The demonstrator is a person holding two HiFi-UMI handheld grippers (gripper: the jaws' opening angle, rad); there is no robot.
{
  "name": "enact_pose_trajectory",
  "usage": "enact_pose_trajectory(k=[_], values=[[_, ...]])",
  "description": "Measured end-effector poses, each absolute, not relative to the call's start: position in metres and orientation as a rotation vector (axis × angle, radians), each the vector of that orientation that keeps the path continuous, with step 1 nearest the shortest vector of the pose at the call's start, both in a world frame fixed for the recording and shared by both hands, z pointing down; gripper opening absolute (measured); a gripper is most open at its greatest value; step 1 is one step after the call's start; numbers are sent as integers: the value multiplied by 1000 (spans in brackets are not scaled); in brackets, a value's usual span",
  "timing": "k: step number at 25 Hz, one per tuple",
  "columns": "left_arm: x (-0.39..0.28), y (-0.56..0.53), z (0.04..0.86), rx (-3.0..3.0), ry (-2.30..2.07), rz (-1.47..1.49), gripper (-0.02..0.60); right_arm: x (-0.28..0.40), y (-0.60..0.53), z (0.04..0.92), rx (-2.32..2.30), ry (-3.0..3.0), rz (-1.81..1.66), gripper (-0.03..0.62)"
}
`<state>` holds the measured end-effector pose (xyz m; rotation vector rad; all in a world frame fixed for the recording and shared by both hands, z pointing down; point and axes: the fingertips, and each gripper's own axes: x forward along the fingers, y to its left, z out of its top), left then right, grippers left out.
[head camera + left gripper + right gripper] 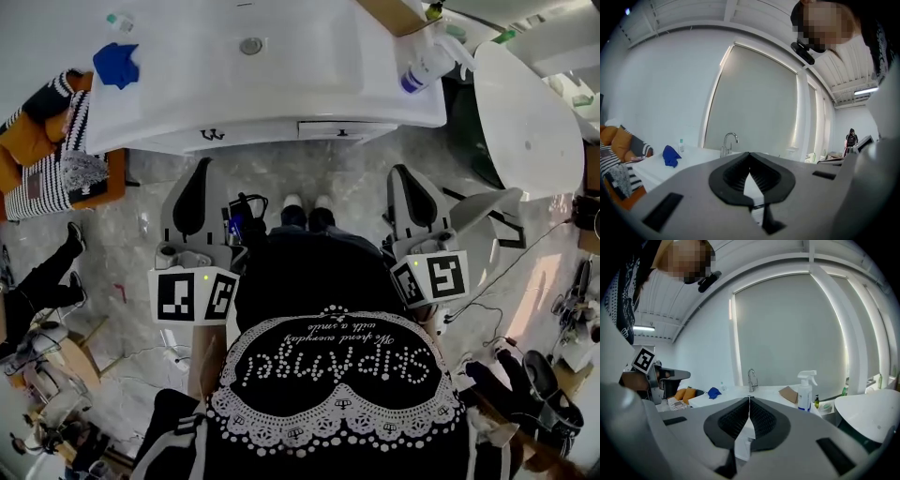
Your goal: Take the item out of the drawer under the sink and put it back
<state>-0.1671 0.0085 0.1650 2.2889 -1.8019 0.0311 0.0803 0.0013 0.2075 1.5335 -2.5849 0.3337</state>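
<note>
Head view: a person stands facing the white sink (281,89), with the left gripper (200,173) and right gripper (401,176) held low at either side. Both pairs of jaws are pressed together on nothing. The drawer (347,130) beneath looks shut, the item out of sight. 1 blue cloth (116,64) lies far left.

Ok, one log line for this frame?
stage: facing sink, no reach | left gripper: shut, empty | right gripper: shut, empty | sink drawers: look closed | item: unseen
</note>
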Motion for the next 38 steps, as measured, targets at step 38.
enact_pose_trajectory(k=[38], values=[[-215,6,160,2266,-1912,50,5,64,1,225,1512,-2568,408,20]])
